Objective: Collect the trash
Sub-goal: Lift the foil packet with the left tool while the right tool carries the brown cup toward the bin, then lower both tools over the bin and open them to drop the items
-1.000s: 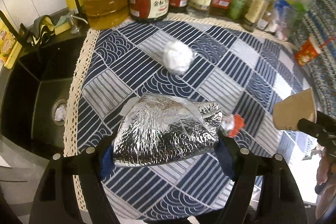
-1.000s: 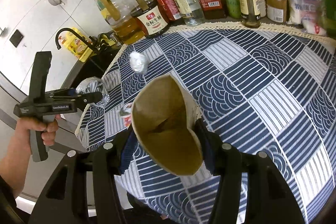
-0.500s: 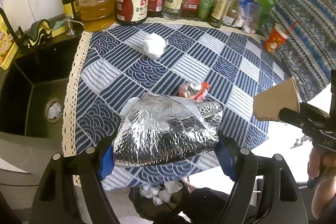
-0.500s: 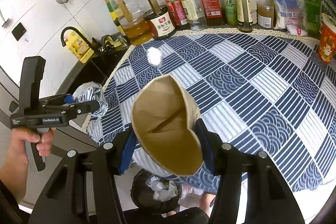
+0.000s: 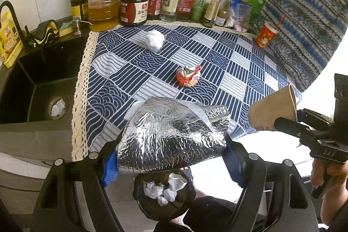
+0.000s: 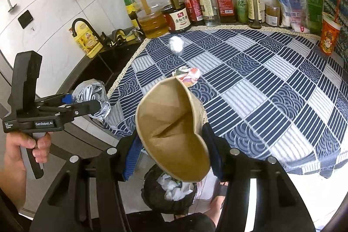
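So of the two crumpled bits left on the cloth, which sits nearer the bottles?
The white paper ball: plain white, it lies close to the bottle row. The red wrapper is colourful and lies mid-cloth, nearer the grippers.

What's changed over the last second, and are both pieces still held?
Both grippers have pulled back off the tablecloth toward its near edge, so the trash bin now shows below them. The left gripper still clamps the foil bag; the right gripper still clamps the squashed paper cup. The white paper ball and red wrapper haven't moved.
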The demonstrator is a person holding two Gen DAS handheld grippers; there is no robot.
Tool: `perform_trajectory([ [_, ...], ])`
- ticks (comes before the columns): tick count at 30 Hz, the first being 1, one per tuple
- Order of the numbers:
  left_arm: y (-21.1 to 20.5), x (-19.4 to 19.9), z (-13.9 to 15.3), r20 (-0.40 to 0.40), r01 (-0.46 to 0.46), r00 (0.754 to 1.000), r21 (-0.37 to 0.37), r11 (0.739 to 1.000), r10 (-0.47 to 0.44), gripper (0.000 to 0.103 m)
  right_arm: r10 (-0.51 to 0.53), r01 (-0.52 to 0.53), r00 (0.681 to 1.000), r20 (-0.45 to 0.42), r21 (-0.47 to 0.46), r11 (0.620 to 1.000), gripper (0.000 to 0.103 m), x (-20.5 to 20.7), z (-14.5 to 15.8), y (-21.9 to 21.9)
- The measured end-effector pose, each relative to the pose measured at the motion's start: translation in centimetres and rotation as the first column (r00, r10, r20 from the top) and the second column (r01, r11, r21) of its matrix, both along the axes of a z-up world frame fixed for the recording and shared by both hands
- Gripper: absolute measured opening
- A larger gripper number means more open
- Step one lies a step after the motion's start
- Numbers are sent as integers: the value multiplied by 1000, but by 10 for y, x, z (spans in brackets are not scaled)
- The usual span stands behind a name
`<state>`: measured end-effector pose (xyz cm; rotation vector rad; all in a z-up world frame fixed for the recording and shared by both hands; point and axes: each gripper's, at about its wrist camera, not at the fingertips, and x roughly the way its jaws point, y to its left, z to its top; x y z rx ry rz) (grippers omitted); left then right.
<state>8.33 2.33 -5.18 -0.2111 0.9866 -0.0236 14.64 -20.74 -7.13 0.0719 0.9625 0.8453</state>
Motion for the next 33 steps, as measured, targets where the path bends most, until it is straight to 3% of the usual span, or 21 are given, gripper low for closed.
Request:
perform_trajectory([
  [16, -7, -52, -23, -28, 37, 999, -50, 998, -38, 77, 12, -12, 1000, -23, -6, 1000, 55, -62, -8, 20],
  [33, -14, -69, -85, -171, 21, 984, -122, 992, -42, 77, 12, -20, 987, -157, -47, 999, 55, -71, -62, 32],
])
